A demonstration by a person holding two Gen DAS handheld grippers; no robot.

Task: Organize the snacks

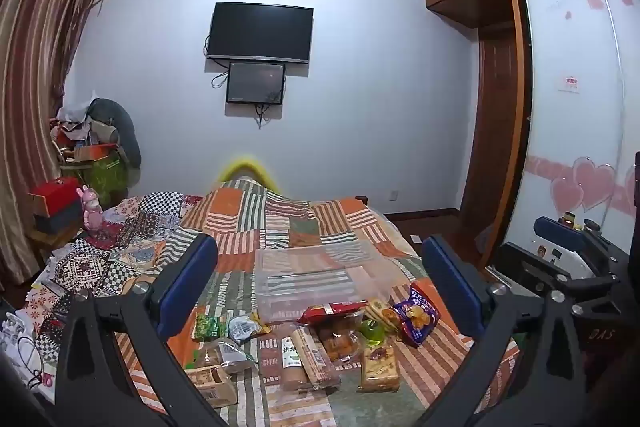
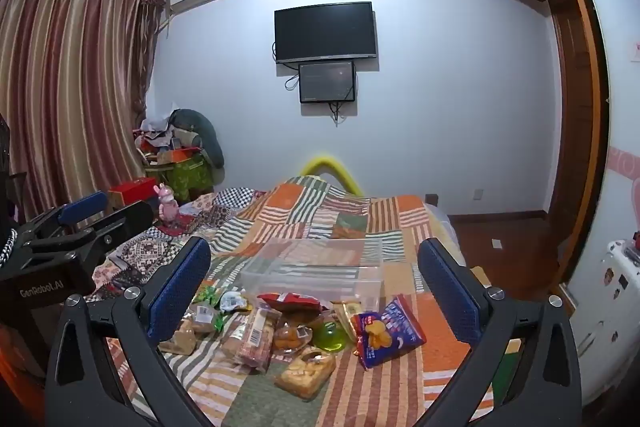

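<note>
Left wrist view: my left gripper (image 1: 320, 287) has its two blue-padded fingers (image 1: 188, 283) spread as wide as they go, with nothing between them but air. Below them, in the lower centre of the frame, a heap of snacks (image 1: 304, 343) lies on the patchwork bed (image 1: 280, 223). I count about a dozen packets, though some overlap and I cannot be exact. One purple bag (image 1: 416, 311) sits at the right of the heap, one red packet (image 1: 332, 309) at its top, one green jelly cup (image 1: 372, 329) between them, and two long biscuit sleeves (image 1: 304, 357) run lengthwise from the frame's bottom toward its top. One clear plastic box (image 1: 312, 279) stands just behind the heap, its long axis running left to right. My right gripper (image 1: 568, 255) shows at the right edge. Two dark screens (image 1: 260, 33) hang on the far wall.

Right wrist view: my right gripper (image 2: 316, 283) also stands with its fingers (image 2: 448, 283) fully apart and empty. The same heap (image 2: 280, 335) lies in the lower centre, the purple bag (image 2: 386, 331) tilted at its right, the clear box (image 2: 316, 271) behind it. My left gripper (image 2: 88, 223) juts in at the left, clear of the snacks. One pink toy (image 2: 166, 205) stands on the bed's far left.
</note>
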